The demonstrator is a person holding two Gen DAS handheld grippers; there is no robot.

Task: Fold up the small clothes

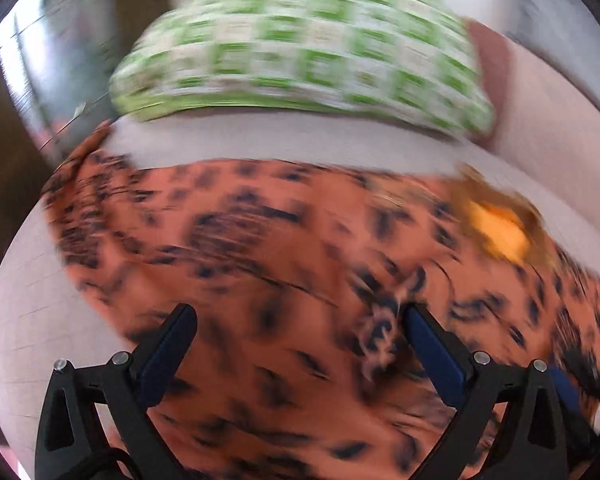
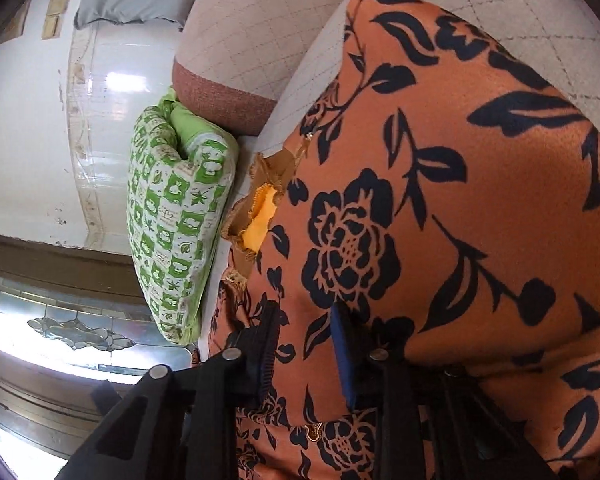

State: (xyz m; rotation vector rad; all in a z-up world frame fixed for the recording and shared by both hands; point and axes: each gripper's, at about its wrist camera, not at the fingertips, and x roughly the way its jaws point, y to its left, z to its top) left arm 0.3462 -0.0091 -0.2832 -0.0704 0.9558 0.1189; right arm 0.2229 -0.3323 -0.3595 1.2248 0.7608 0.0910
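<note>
Your right gripper (image 2: pixel 306 316) has its jaws drawn in narrow with a ridge of the orange cloth (image 2: pixel 440 200) bunched between them; the pads look pressed into the fabric, so call that a pinch. Make sure it catches every layer at that edge, or the fold will split when you lift. Your left gripper (image 1: pixel 300 316) hangs over the same cloth (image 1: pixel 260 240) with its jaws spread wide, nothing caught; the picture there is smeared, so slow down before you close. The cloth lies straight ahead of and under both grippers on the bed (image 2: pixel 260 40), its yellow lining (image 2: pixel 262 220) showing ahead and to the left of the right gripper. The green pillow (image 2: pixel 176 216) sits farther left; keep clear of it. Take a matching edge on the left, then carry both sides level.
</note>
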